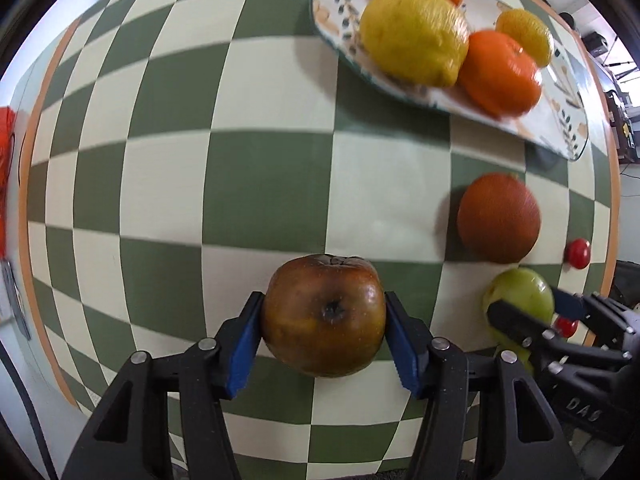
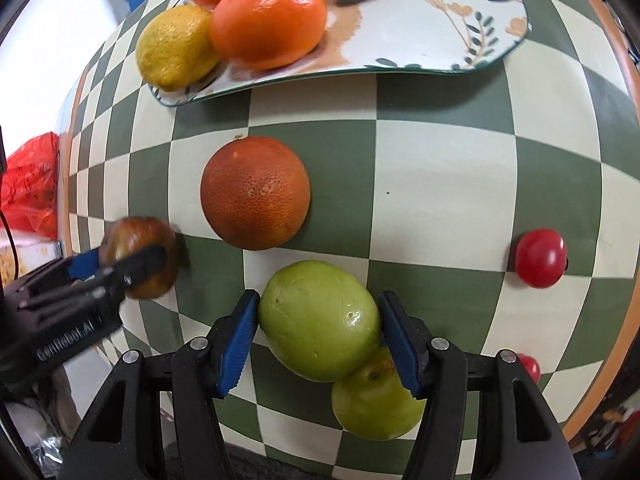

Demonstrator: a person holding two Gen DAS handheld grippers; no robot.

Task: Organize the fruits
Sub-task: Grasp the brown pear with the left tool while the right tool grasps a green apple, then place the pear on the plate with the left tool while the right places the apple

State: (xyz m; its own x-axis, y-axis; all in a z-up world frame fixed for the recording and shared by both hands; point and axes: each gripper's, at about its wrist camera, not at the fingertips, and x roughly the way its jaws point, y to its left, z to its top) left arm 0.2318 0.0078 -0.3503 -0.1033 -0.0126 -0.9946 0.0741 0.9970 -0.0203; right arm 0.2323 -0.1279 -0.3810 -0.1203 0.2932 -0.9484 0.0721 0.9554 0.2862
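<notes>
A bruised brown apple (image 1: 323, 316) rests on the checked tablecloth (image 1: 260, 168), and my left gripper (image 1: 323, 300) is shut on it, a blue pad against each side. My right gripper (image 2: 318, 300) is shut on a green fruit (image 2: 318, 320), which leans on a second green fruit (image 2: 372, 400) below it. In the right wrist view the left gripper (image 2: 120, 260) and its apple (image 2: 140, 256) show at the left. In the left wrist view the right gripper (image 1: 528, 304) shows on the green fruit (image 1: 520, 292).
A floral plate (image 2: 420, 32) at the far side holds two lemons (image 2: 176, 46) and two oranges (image 2: 268, 20). A dark red orange (image 2: 255, 192) and two cherry tomatoes (image 2: 540, 258) lie on the cloth. A red bag (image 2: 32, 184) lies beyond the table's left edge.
</notes>
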